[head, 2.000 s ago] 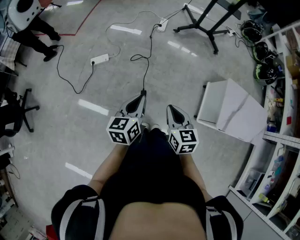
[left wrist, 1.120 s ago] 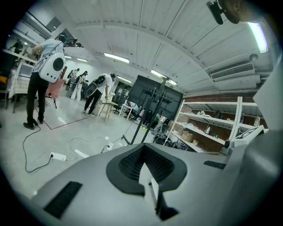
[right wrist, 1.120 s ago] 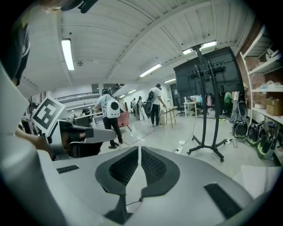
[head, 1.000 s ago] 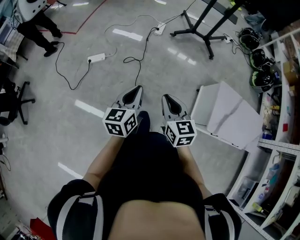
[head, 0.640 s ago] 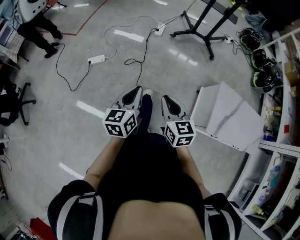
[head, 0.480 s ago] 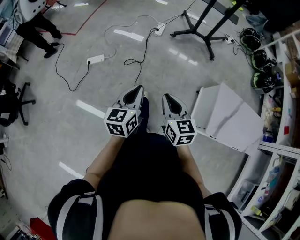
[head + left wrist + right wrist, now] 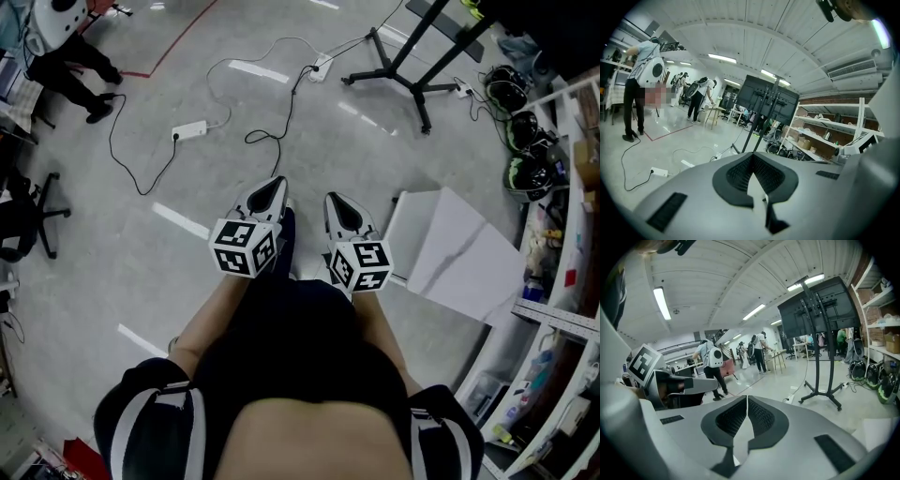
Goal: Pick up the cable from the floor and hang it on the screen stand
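Since two seconds ago the person has stepped forward, so the screen stand (image 7: 410, 82) now sits a bit nearer to both grippers.

Far left, another person (image 7: 66, 47) stands by a red line on the floor. Next comes a white power strip (image 7: 189, 130). The black cable (image 7: 292, 98) lies on the grey floor. It runs from a plug box near the stand down to a loop just ahead of the left gripper (image 7: 277, 181). That gripper's jaws are pressed together with nothing between them. The right gripper (image 7: 332, 199) is beside it, also closed tight and holding nothing. Neither one touches the cable. Past them stands the screen stand, with its black legs on the floor. A white board (image 7: 459, 253) lies to the right, and shelves (image 7: 562, 309) line the far right.
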`<action>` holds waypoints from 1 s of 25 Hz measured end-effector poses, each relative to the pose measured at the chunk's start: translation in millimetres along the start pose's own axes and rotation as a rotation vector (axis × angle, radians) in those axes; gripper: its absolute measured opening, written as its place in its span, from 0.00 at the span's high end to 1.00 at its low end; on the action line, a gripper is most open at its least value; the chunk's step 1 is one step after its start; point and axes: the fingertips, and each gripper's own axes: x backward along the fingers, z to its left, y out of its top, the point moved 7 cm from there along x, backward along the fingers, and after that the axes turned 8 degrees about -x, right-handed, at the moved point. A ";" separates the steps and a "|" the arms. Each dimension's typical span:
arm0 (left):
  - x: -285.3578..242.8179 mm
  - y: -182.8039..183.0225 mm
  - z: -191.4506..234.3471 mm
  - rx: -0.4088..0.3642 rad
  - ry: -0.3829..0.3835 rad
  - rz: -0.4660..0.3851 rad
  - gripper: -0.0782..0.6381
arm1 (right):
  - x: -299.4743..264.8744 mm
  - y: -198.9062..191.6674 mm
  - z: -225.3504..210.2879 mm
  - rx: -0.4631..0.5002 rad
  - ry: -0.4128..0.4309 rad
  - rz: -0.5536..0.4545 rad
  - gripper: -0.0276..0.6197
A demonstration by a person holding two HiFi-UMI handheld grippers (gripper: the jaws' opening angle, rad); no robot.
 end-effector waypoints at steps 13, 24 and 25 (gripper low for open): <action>-98.6 60.1 71.7 0.005 -0.010 -0.004 0.88 | -105.8 74.7 -40.9 0.006 -0.015 0.015 0.92; -148.1 86.0 120.2 0.012 -0.007 -0.025 0.88 | -173.3 105.2 -50.8 0.002 0.007 0.020 0.92; -152.0 87.1 123.1 0.014 -0.008 -0.024 0.88 | -177.5 107.9 -51.1 -0.006 0.020 0.014 0.92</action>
